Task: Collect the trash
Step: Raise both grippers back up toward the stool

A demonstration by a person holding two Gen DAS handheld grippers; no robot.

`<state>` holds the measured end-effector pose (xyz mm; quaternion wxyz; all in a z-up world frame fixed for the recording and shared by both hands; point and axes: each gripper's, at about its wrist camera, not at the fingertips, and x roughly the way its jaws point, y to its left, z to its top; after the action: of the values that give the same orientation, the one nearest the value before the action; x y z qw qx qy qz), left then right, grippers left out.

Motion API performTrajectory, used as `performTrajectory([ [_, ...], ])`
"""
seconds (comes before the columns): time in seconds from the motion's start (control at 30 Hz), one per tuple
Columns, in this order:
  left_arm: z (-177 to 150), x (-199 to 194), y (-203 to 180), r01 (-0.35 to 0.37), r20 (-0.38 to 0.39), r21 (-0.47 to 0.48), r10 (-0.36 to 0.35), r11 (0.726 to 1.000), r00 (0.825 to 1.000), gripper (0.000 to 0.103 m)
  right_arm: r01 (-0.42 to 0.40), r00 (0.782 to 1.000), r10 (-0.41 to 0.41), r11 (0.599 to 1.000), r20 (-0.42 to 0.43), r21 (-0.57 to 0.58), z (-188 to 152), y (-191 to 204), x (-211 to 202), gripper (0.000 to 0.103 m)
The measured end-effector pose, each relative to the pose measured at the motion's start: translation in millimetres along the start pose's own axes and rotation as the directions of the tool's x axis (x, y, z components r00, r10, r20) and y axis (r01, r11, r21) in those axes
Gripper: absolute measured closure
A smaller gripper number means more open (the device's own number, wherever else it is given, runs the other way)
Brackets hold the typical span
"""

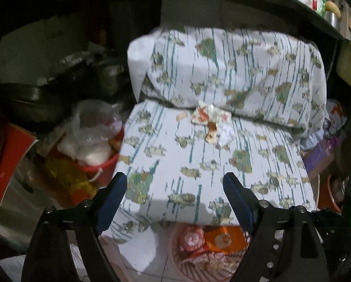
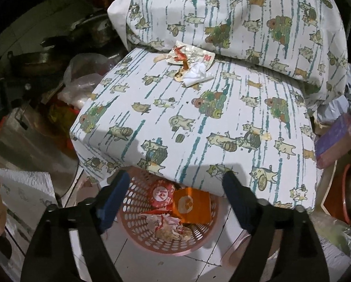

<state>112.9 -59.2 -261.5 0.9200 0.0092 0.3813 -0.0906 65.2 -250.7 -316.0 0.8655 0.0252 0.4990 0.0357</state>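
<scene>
In the right wrist view the pink basket (image 2: 168,216) sat at lower centre on the floor, already holding wrappers. Both tools, left tool (image 1: 174,192) and right tool (image 2: 175,188), gaped wide with nothing between the jaws. The remaining trash (image 2: 189,64), a wrapper beside crumpled tissue, lay at upper centre on the patterned sheet (image 2: 199,127). Best approach, probably: reach across, pinch the tissue without snagging fabric.

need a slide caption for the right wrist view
Open right gripper above a pink basket of wrappers, with a crumpled tissue and a torn packet left on the cat-print cloth.
</scene>
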Motion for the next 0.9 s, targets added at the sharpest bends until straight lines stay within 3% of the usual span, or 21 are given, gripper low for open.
performTrajectory([
  [0.13,1.6,-5.2,1.3,-0.026,0.045,-0.006,0.026,1.000,0.999,0.016,0.008,1.000,-0.009,1.000,0.020,0.025,3.1,-5.3,-3.9,0.020],
  [0.3,4.2,-10.6,7.0,0.005,0.079,-0.046,-0.002,0.999,0.997,0.013,0.045,0.998,-0.046,0.999,0.050,0.024,6.7,-9.7,-11.2,0.020],
  [0.43,5.2,-16.2,8.5,-0.098,0.138,-0.067,0.106,0.993,0.985,0.001,0.056,0.996,-0.057,0.998,0.064,0.012,10.8,-10.1,-20.1,0.020],
  [0.53,8.4,-22.0,9.8,-0.146,0.180,-0.067,0.156,0.987,0.971,0.001,0.157,0.981,-0.155,0.988,0.120,-0.009,11.7,-9.6,-27.4,0.020],
  [0.63,12.5,-28.6,13.0,-0.134,0.209,-0.070,0.146,0.988,0.967,0.001,0.242,0.964,-0.235,0.969,0.127,-0.046,15.8,-9.8,-23.5,0.025],
  [0.73,15.9,-34.6,14.7,-0.132,0.223,-0.056,0.141,0.990,0.965,0.001,0.202,0.973,-0.194,0.978,0.127,-0.053,20.3,-11.6,-26.1,0.036],
  [0.9,19.9,-44.4,18.7,-0.121,0.249,-0.060,0.133,0.991,0.959,0.001,0.161,0.977,-0.158,0.987,0.144,-0.010,21.8,-15.2,-32.5,0.037],
])
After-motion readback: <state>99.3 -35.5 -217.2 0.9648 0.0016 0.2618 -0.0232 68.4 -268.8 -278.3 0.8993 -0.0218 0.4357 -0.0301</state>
